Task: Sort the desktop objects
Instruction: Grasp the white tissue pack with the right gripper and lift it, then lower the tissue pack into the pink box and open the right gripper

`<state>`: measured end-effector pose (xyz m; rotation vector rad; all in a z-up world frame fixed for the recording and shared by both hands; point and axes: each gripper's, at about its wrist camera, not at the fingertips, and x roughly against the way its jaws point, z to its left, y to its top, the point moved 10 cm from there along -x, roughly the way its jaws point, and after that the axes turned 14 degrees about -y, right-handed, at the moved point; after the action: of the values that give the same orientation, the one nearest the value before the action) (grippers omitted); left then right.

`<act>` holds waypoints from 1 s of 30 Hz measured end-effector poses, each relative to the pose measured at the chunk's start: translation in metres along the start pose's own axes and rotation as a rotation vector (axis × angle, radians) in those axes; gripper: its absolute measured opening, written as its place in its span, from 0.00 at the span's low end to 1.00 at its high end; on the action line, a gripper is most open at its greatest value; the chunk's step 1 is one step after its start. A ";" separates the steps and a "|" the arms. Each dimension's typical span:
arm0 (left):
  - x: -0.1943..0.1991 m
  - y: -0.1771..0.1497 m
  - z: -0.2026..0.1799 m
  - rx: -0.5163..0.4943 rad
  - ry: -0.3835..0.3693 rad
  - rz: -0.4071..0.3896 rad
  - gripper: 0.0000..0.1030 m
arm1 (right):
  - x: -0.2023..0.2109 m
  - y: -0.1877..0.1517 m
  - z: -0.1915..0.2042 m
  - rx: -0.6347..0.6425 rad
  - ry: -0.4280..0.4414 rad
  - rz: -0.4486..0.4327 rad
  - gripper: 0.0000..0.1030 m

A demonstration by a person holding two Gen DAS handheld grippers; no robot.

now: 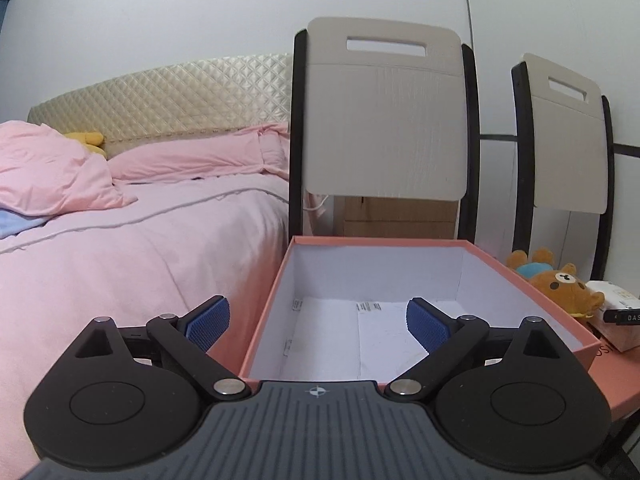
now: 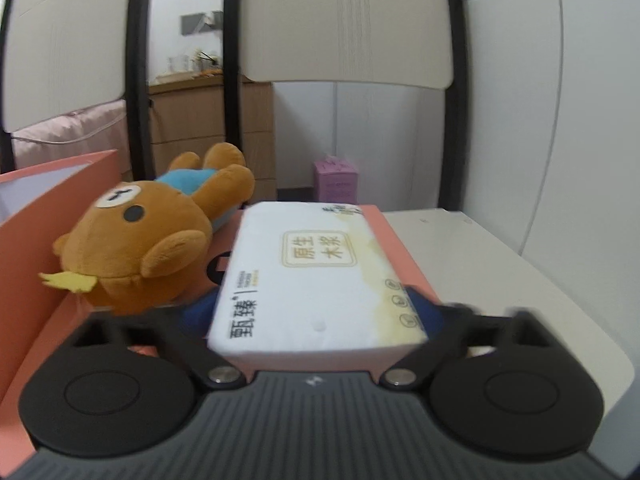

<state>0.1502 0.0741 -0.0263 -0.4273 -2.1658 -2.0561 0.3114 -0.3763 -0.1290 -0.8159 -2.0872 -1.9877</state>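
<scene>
A white tissue pack (image 2: 316,280) with gold and black printed characters lies flat on a salmon-pink lid (image 2: 404,240), filling the centre of the right wrist view. The right gripper (image 2: 320,312) has its two blue-padded fingers (image 2: 430,314) on either side of the pack's near end, closed in against its sides; the frame is slightly blurred there, so whether the pack is firmly pinched or only touched is hard to say.

Just beside the pack, on its left, a brown plush bear (image 2: 136,240) lies on its back, its head nearest the camera and a yellow tag at its ear. Left of the bear stands the wall of an open salmon-pink box (image 2: 60,216).

In the left wrist view the same box (image 1: 520,280) shows its white inside, bare except for small printed labels on the floor. The left gripper (image 1: 318,322) hovers at the near rim with fingers spread wide, holding nothing. Bear and pack sit just beyond the box's right wall.

Behind are two pale chair backs (image 1: 384,112) and a bed (image 1: 140,248) with pink bedding.

Risks, as a judgement: the pack is soft (it may squash or slide from the pads), and swinging it left toward the box could knock the bear or catch the box wall.
</scene>
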 end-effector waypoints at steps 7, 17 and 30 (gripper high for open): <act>0.007 0.009 0.007 0.055 -0.015 -0.026 0.94 | 0.033 0.033 -0.011 -0.059 -0.037 -0.044 0.84; 0.014 0.012 0.003 0.079 -0.035 -0.087 0.94 | 0.107 0.137 0.101 -0.002 0.260 -0.169 0.84; 0.016 0.019 0.019 0.121 0.036 -0.115 0.94 | 0.061 0.083 0.380 0.273 0.592 0.223 0.84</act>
<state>0.1426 0.0950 -0.0052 -0.2558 -2.3276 -1.9577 0.3973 0.0034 -0.0705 -0.3320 -1.7674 -1.5345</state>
